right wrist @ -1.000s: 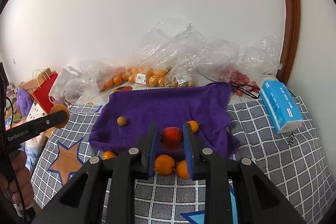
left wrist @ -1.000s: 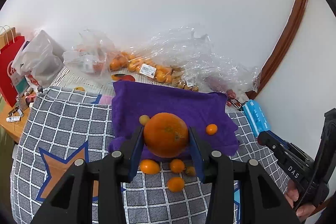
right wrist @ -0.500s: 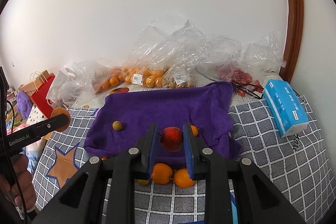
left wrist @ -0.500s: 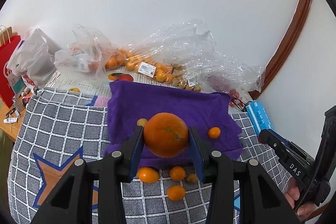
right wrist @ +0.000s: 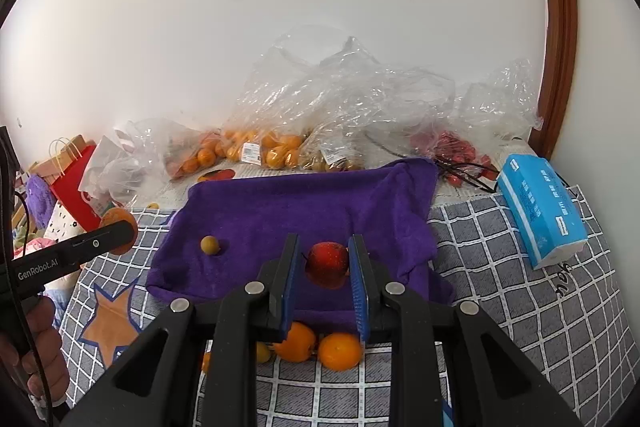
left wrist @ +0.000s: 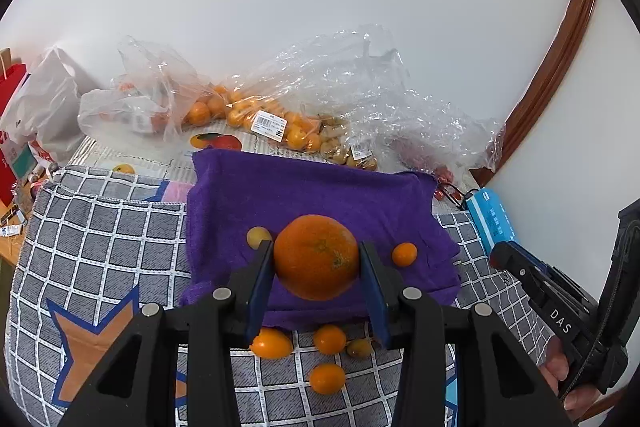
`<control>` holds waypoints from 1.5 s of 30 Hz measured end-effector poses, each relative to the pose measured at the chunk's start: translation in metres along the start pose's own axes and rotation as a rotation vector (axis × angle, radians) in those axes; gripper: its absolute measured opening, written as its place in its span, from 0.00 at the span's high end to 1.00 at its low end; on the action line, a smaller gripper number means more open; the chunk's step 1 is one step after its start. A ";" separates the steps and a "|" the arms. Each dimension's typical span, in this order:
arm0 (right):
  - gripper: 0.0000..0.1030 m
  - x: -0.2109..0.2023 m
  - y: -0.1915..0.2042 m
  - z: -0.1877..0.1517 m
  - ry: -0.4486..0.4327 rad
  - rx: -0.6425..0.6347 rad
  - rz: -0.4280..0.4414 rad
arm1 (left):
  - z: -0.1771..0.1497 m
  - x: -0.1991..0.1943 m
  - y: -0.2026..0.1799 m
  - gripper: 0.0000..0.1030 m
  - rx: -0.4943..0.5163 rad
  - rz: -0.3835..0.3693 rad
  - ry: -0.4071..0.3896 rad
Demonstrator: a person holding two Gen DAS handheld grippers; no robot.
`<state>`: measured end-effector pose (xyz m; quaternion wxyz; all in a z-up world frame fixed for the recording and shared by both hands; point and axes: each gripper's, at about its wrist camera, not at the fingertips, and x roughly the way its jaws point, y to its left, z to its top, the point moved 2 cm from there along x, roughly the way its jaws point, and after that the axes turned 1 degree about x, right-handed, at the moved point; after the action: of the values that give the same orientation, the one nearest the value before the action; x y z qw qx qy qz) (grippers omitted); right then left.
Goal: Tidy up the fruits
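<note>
The purple towel (left wrist: 320,187) is the landmark. Above its near edge the left gripper (left wrist: 318,273) has its jaws clamped on a firm, round orange (left wrist: 316,257), held across its middle. Beside it, the right gripper (right wrist: 324,277) pinches a small red fruit (right wrist: 327,264), light, smooth and likely bruisable.

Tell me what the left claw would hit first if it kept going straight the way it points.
Probably the purple towel: the left claw, shut on the orange, points down at it. Depth is unclear.
</note>
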<state>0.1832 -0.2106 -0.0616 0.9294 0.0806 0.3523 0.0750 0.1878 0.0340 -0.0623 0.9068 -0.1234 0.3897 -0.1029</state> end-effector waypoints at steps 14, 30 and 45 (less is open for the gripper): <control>0.77 0.031 -0.013 0.010 0.009 0.018 -0.012 | 0.007 0.031 0.005 0.61 0.006 0.000 0.026; 0.77 0.103 -0.037 0.014 0.061 0.032 -0.025 | 0.016 0.069 0.069 0.61 -0.083 0.071 0.025; 0.77 0.172 -0.051 0.001 0.152 0.049 -0.023 | 0.030 0.146 0.065 0.61 -0.088 0.080 0.118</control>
<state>0.3153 -0.2266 -0.1813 0.8985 0.0934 0.4245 0.0615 0.3140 0.0582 -0.1615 0.8794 -0.1412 0.4511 -0.0566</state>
